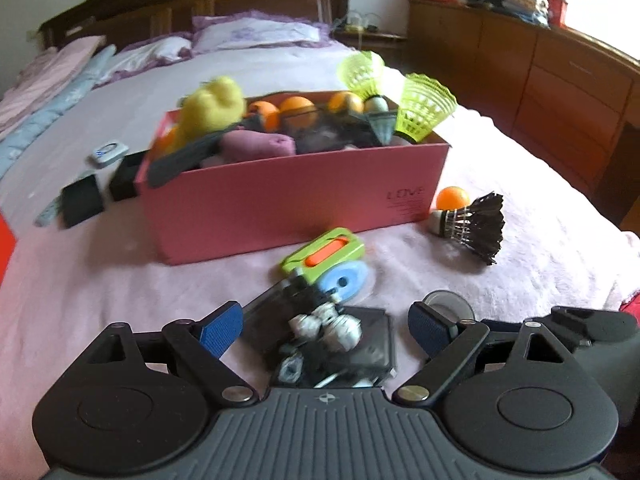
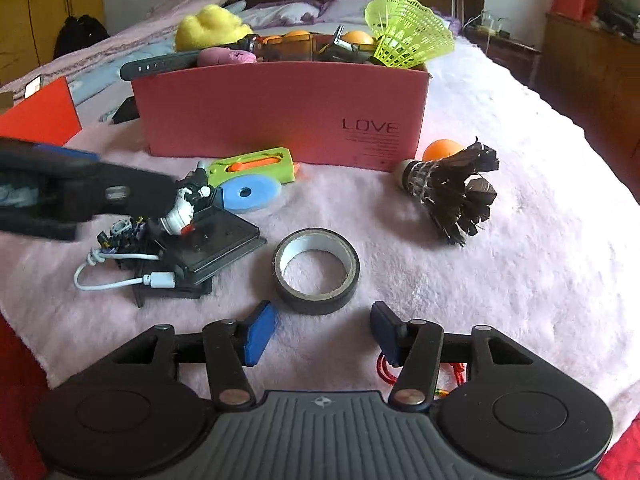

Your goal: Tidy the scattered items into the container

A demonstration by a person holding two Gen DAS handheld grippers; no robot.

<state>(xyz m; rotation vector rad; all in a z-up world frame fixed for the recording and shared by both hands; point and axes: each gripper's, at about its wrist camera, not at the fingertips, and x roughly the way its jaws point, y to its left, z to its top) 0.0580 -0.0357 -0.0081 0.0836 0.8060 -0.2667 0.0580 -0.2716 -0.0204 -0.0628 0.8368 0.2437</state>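
The right gripper [image 2: 322, 330] is hovering low over the pink blanket [image 2: 520, 272] with its blue pads [image 2: 260, 332] standing apart and nothing between them; the roll of black tape [image 2: 316, 270] is lying flat just ahead of the fingertips, apart from both pads. The left gripper [image 1: 324, 330] is spreading wide, pinching nothing; in its own view the small black-and-white figure [image 1: 332, 326] and the dark flat plate [image 1: 376, 344] under it are sitting in the gap between the pads, though whether either pad is touching them I cannot tell; in the right wrist view this gripper is reaching in from the left edge, over the figure and beside a white cable [image 2: 116, 272].

Just beyond that clutter a green-and-orange gadget [image 1: 324, 254] is lying on a blue oval piece [image 1: 344, 280], near the front wall of the box; to the right a black feather shuttlecock [image 2: 448, 188] is lying on its side with an orange ball [image 2: 440, 148] right behind it.

Further on, the pink box [image 2: 280, 116], marked LOVE, is standing open on the bed and looking heaped full; a yellow plush toy [image 2: 210, 26], more orange balls [image 1: 298, 106], a purple cloth roll [image 1: 256, 144], a black strap [image 2: 160, 66] hanging over the left rim, and yellow-green plastic shuttlecocks [image 1: 424, 108] are showing above its walls; small black boxes [image 1: 82, 202] are sitting on the bedcover left of it.
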